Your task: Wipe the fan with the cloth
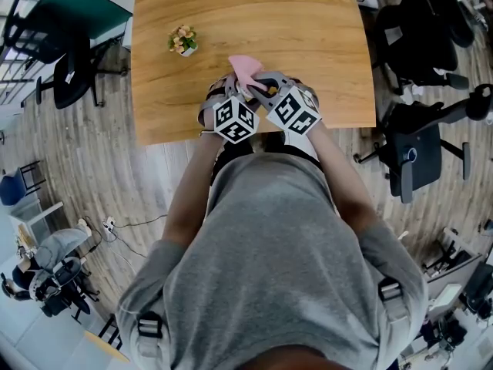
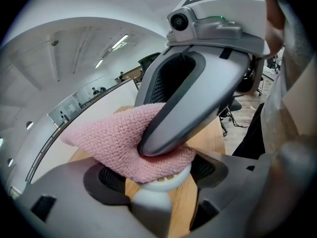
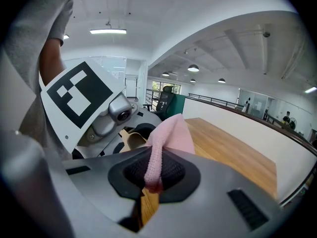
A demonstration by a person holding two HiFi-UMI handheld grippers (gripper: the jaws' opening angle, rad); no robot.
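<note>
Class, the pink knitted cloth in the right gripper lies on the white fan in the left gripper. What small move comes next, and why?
Probably a short sideways rub of the right gripper across the top of the small white fan. Its jaws are shut on the pink knitted cloth, which lies pressed on the fan between the left gripper's jaws, so only the stroke remains.

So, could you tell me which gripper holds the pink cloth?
The right gripper: its jaws pinch the cloth, whereas the left gripper holds the white fan.
</note>
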